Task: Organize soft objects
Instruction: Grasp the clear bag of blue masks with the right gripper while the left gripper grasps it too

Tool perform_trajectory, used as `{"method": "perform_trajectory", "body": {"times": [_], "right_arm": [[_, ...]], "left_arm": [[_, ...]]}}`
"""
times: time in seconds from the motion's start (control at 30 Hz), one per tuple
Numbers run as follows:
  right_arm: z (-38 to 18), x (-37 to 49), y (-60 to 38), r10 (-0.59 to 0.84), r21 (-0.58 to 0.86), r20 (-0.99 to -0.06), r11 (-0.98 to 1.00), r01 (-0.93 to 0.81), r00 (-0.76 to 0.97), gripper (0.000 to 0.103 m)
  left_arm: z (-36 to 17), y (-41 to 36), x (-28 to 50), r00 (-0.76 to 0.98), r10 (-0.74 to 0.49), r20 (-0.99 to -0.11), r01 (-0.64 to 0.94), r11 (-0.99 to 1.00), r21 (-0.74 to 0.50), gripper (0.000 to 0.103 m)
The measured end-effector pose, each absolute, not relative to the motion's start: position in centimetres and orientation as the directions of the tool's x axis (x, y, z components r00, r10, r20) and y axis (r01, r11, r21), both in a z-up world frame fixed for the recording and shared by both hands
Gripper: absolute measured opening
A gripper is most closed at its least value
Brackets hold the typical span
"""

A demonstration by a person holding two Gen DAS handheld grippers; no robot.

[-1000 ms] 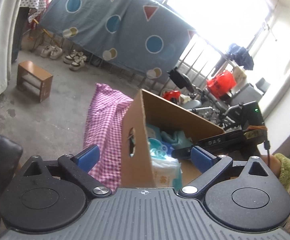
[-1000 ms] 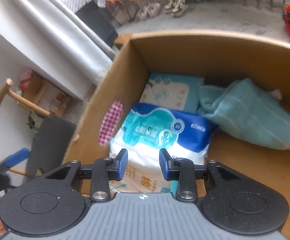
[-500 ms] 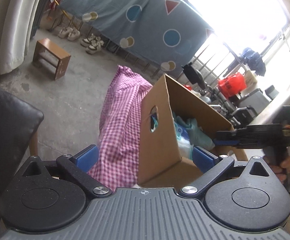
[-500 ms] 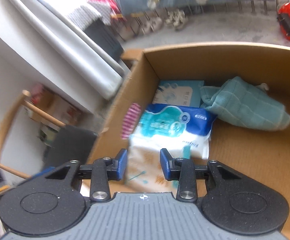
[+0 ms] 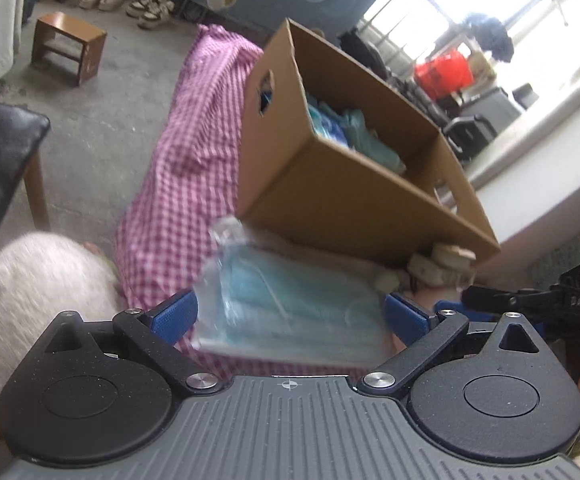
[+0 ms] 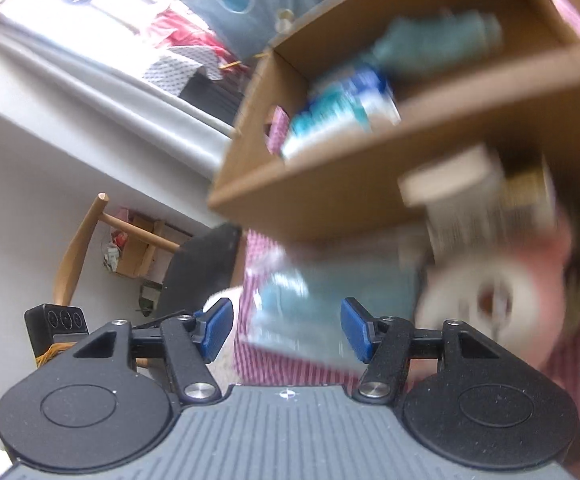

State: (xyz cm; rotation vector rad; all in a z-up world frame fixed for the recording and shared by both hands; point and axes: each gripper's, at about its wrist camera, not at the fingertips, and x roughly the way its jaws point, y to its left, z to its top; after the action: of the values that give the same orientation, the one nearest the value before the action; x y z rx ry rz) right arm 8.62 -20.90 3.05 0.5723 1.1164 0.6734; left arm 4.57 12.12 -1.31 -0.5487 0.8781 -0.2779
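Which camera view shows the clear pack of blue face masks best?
The left wrist view: the pack of face masks lies fairly sharp on the checked cloth. The right wrist view shows only a blurred blue shape.

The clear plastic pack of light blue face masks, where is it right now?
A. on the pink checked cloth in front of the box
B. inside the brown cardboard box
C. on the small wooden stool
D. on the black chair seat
A: the clear plastic pack of light blue face masks lies on the pink checked cloth, outside and in front of the brown cardboard box, between the open left gripper's blue fingers.
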Motion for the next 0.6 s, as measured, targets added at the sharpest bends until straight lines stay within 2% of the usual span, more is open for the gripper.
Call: {"method": "perform_trajectory", "body": {"times": [0.2, 0.6], "right_arm": [[-0.8, 6.4, -20.4, 0.752, 0.753, -0.610, 0.649, -0.112, 0.250, 0.062], [-3.2, 5.5, -20.7, 0.772, 0.789, -0.585, 0.612, -0.043, 0.250, 0.062]], "left_arm": [[-2.8, 9.2, 3.0, 0.543, -0.477, -0.691, 0.027, 0.832, -0.553, 0.099], [-5.2, 7.9, 1.4, 0.526, -0.478, -0.704, -0.024, 0.819, -0.574, 0.089]]}}
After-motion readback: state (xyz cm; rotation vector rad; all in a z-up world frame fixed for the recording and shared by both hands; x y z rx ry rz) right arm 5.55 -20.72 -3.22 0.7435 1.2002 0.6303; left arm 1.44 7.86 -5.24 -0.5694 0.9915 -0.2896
